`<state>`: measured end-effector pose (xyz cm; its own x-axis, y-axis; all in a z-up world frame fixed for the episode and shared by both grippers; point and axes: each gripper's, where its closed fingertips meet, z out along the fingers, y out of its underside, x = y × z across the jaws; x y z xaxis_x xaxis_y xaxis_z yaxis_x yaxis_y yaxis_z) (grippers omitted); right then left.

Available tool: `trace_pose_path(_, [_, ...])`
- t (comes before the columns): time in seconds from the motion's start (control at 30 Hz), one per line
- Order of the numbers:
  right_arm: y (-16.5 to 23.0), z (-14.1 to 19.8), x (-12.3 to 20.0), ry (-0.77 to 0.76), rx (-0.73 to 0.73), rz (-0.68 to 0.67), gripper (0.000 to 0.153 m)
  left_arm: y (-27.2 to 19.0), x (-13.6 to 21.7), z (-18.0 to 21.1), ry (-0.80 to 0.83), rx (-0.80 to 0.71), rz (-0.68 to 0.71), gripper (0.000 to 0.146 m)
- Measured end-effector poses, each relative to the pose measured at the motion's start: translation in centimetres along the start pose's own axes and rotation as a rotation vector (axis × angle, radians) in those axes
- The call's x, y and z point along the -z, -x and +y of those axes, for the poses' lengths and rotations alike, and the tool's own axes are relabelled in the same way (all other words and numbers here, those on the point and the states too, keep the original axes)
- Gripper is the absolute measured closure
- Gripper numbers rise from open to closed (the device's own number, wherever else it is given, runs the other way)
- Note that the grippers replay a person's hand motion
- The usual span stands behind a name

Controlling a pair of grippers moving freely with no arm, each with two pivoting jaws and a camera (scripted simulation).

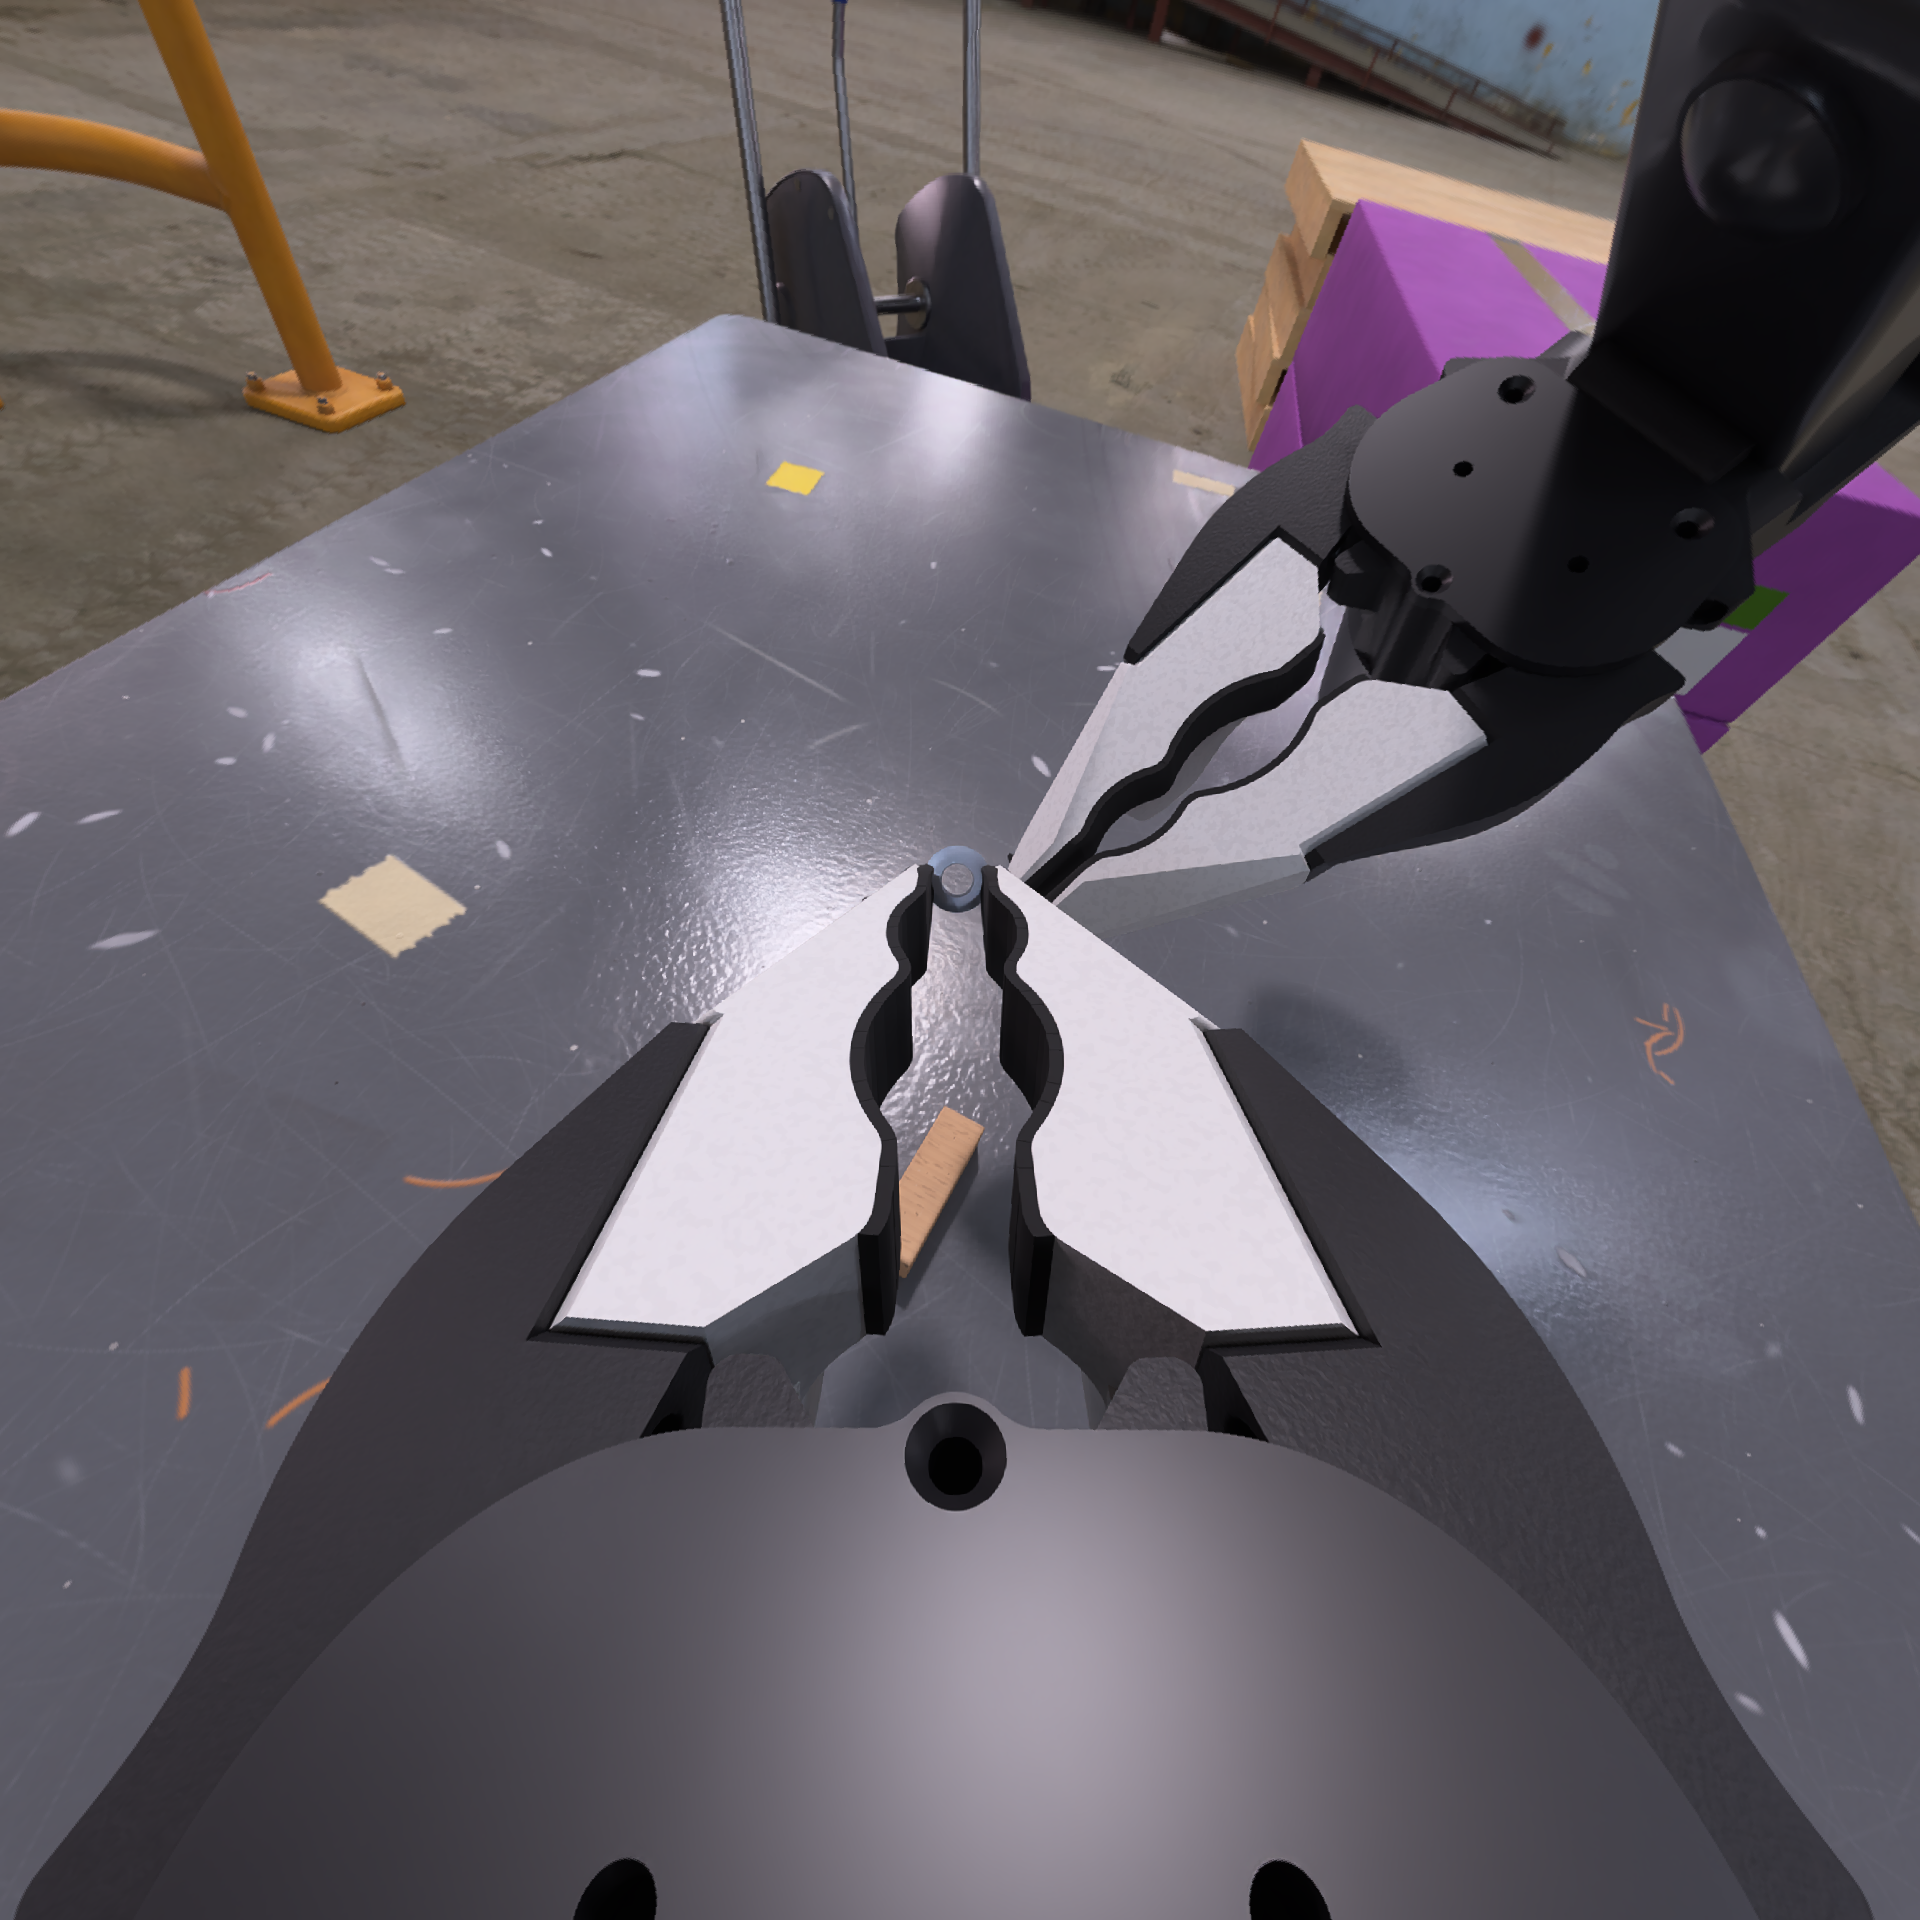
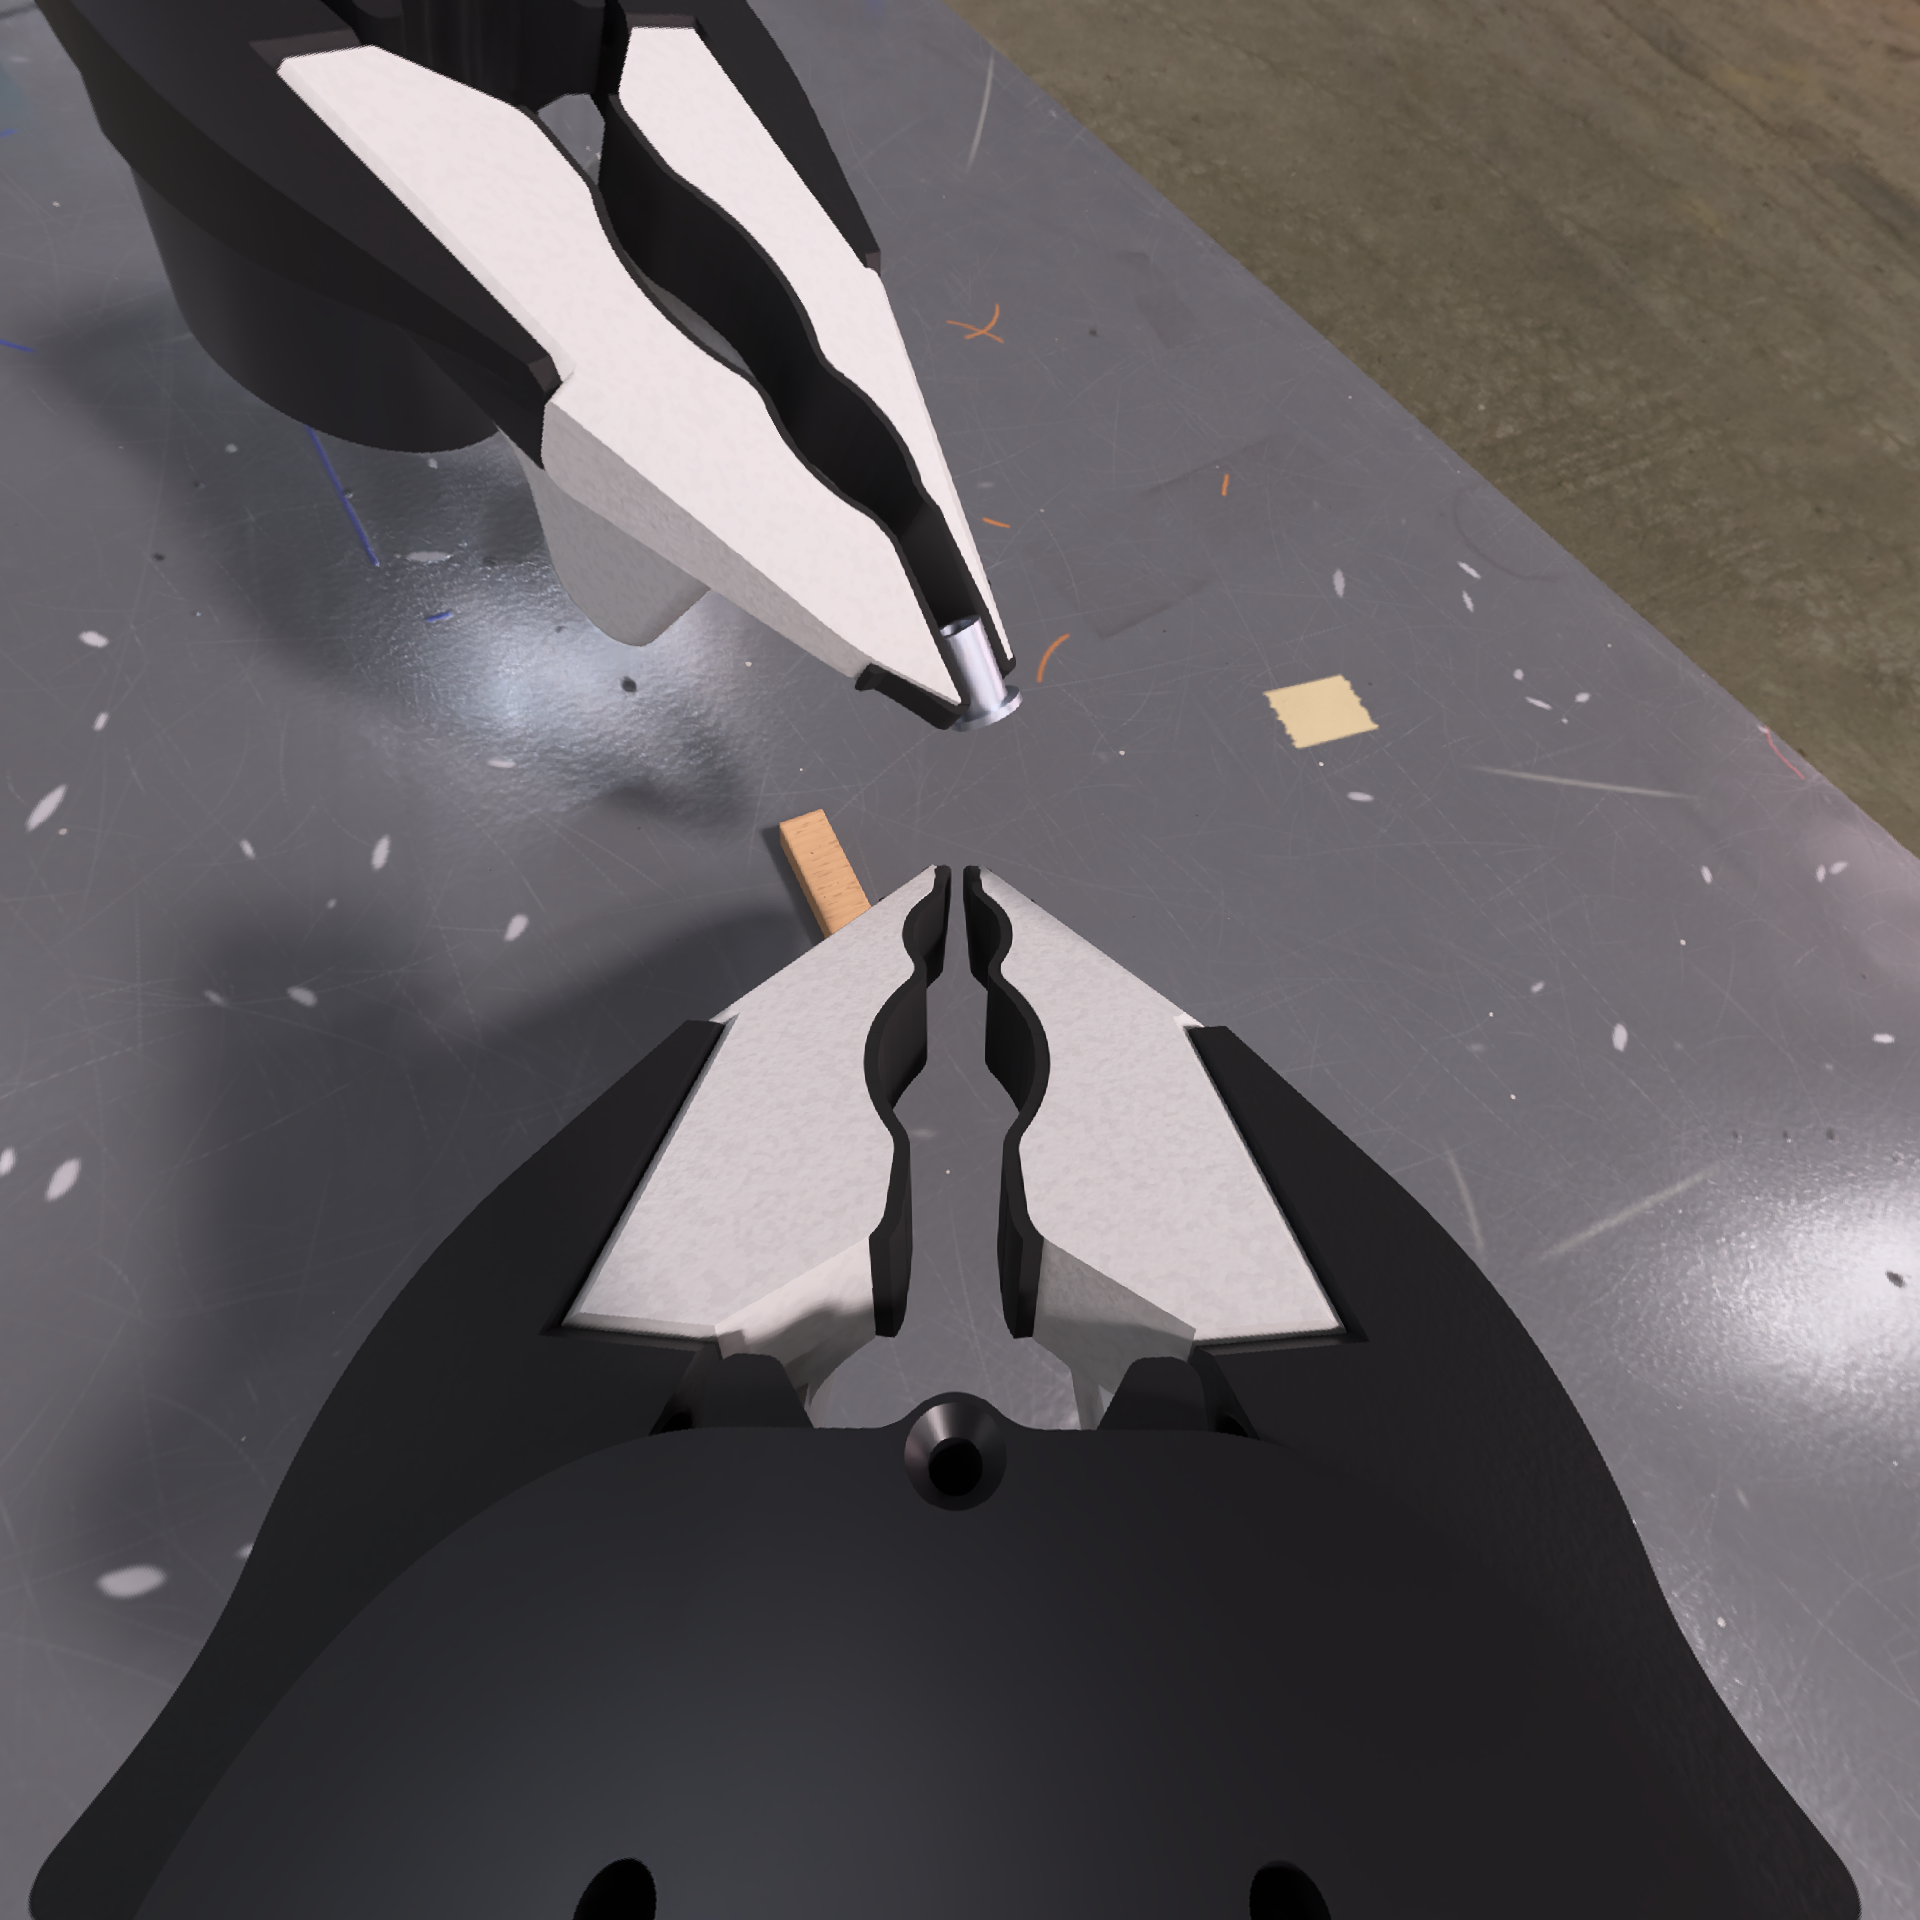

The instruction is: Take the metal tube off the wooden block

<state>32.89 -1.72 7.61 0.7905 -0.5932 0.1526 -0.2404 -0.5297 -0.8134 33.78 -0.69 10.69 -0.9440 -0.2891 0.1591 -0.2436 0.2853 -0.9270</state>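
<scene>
Left gripper [image 1: 957, 881] closed on the metal tube [image 1: 957, 879], pinched at the very fingertips, seen end-on as a small ring in the left wrist view. In the right wrist view, same tube [image 2: 975, 675] short and shiny, sticking out of the tips of the left gripper [image 2: 961, 686], lifted clear above the table [image 2: 1455, 1039]. Wooden block [image 2: 826, 873] lying flat on the table, apart from the tube, just beside the tip of the right gripper [image 2: 957, 881]. Right gripper nearly closed, only a narrow gap at the tips, nothing held. Block [image 1: 935, 1195] also visible under the left fingers. Beige tape patch [image 2: 1322, 710] farther off. Purple box [image 1: 1455, 312] beyond the table edge.
</scene>
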Motion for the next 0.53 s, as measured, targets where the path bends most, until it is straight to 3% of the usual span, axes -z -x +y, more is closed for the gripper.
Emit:
trace_pose_path(0.33, [0.2, 2.1, -0.9, 0.093, 0.032, -0.021, 0.151, 0.6, -0.2, 2.5, 0.152, -0.004, -0.065, 0.137])
trace_pose_path(0.53, [1.2, 3.6, -0.9, 0.15, 0.082, -0.062, 0.151, 0.2, 0.2, 5.8, 0.297, -0.095, -0.185, 0.137])
